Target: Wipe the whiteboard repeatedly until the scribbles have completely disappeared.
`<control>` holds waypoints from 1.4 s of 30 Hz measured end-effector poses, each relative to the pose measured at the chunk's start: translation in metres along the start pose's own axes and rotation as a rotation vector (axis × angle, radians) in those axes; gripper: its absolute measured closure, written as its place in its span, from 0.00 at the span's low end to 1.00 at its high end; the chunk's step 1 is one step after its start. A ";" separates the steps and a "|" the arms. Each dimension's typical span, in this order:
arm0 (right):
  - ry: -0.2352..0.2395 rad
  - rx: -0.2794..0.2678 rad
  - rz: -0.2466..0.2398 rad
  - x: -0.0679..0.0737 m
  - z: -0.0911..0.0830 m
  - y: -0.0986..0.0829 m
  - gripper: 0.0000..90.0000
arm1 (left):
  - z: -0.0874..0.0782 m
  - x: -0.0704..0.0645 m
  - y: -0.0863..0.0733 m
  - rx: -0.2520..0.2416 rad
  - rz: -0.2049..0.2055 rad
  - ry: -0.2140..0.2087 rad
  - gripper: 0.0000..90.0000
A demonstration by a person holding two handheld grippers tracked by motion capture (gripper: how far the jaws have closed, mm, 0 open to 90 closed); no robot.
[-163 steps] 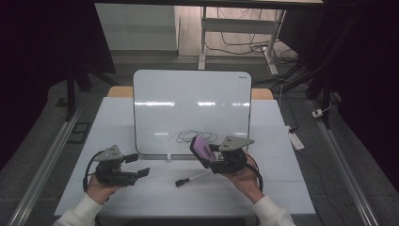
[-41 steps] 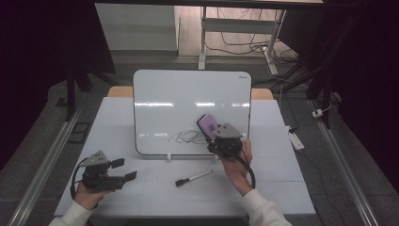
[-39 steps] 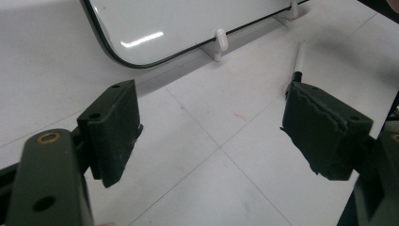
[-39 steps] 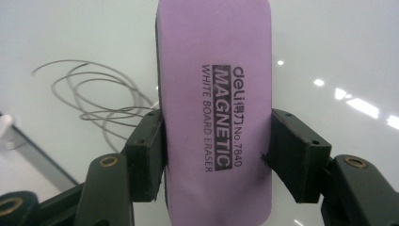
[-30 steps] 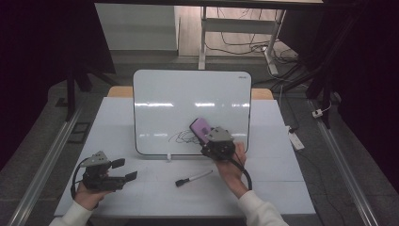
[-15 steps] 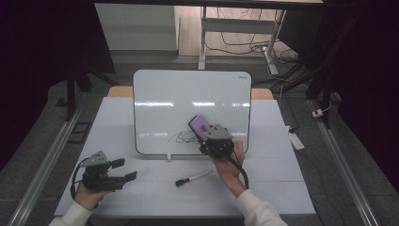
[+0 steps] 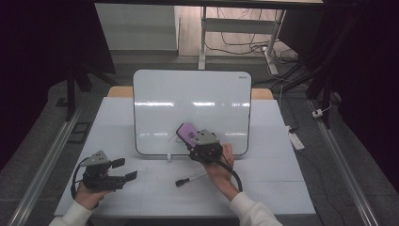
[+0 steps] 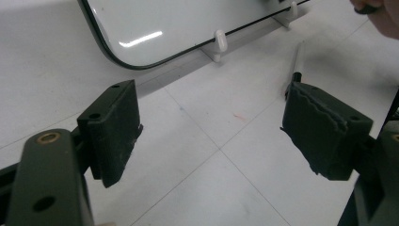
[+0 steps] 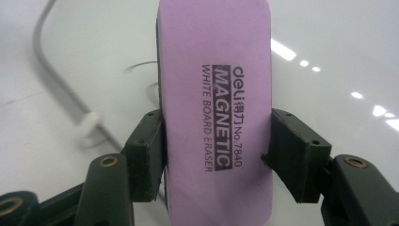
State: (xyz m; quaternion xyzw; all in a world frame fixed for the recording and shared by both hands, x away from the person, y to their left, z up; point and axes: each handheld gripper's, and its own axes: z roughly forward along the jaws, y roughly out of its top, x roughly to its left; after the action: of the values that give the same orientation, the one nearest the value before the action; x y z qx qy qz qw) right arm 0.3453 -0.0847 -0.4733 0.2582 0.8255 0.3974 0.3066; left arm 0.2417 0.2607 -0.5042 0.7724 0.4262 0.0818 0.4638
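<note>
The right gripper [image 7: 196, 141] clamps a pink rectangular magnetic whiteboard eraser [image 9: 214, 108] against the lower part of the white rounded-corner whiteboard [image 7: 188, 101], at about 12 o'clock from the right hand. This looks like the wiping step; a faint pen line [image 9: 141, 66] remains, so the next stroke probably sweeps toward 9 o'clock. The left gripper [image 7: 115, 170] rests at 8 o'clock, jaws apart and empty. A black-tipped marker [image 7: 190, 179] lies on the white table [image 7: 282, 188].

A white table [image 7: 141, 117] carries a whiteboard [image 7: 193, 101] at twelve o'clock. A marker [image 7: 190, 179] lies near six o'clock.
</note>
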 end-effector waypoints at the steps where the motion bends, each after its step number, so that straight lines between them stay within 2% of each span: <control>1: -0.021 -0.006 0.013 -0.006 -0.003 0.000 0.45 | 0.000 0.000 0.000 -0.001 0.000 -0.001 0.22; 4: -0.059 -0.019 0.073 -0.023 -0.010 -0.001 0.45 | -0.001 0.000 0.000 -0.003 0.001 0.001 0.22; 6: -0.059 -0.021 0.090 -0.026 -0.009 -0.001 0.45 | -0.001 0.000 0.000 -0.003 0.002 0.002 0.22; 8: -0.071 -0.016 0.053 -0.017 -0.005 0.002 0.45 | -0.001 -0.001 0.000 -0.003 0.001 0.004 0.22; 14: 0.053 -0.005 -0.006 0.023 0.018 0.014 0.45 | 0.001 -0.001 0.001 0.004 0.005 0.000 0.22; 17: 0.068 0.000 -0.043 0.036 0.025 0.018 0.45 | 0.001 0.000 0.001 0.002 0.006 0.000 0.22; 18: 0.068 0.003 -0.045 0.036 0.025 0.019 0.45 | 0.000 0.000 0.000 0.001 0.006 -0.002 0.22; 20: 0.077 -0.004 -0.010 0.030 0.023 0.019 0.45 | 0.000 0.000 0.000 -0.002 0.006 -0.004 0.22; 23: -0.006 -0.029 -0.022 0.017 0.015 0.020 0.45 | 0.000 0.000 0.000 0.000 0.002 -0.004 0.22; 26: -0.041 -0.054 0.045 -0.002 0.009 0.020 0.45 | -0.001 0.000 0.000 -0.004 0.002 -0.001 0.22; 28: -0.037 -0.050 0.069 -0.006 0.009 0.021 0.45 | -0.002 0.000 -0.001 -0.005 0.006 0.002 0.23; 29: -0.046 -0.048 0.055 -0.002 0.010 0.023 0.45 | -0.002 0.000 -0.001 -0.005 0.007 0.001 0.22; 31: -0.030 -0.050 0.017 0.009 0.016 0.026 0.45 | -0.002 -0.001 -0.001 -0.006 0.006 0.003 0.23; 34: 0.030 -0.045 -0.017 0.030 0.028 0.032 0.45 | -0.002 -0.002 0.000 -0.006 0.009 0.004 0.22; 38: 0.118 -0.033 -0.039 0.058 0.043 0.036 0.45 | -0.001 -0.001 0.000 -0.002 0.004 0.001 0.22; 40: 0.143 -0.029 -0.055 0.067 0.047 0.036 0.45 | 0.000 0.000 0.000 -0.001 -0.001 -0.002 0.22; 42: 0.144 -0.027 -0.068 0.070 0.048 0.036 0.45 | 0.000 0.000 0.000 -0.002 0.000 -0.003 0.22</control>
State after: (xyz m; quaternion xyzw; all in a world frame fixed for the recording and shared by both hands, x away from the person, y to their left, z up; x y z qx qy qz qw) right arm 0.3384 0.0061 -0.4891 0.1967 0.8481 0.4155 0.2634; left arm 0.2417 0.2612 -0.5043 0.7720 0.4255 0.0812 0.4652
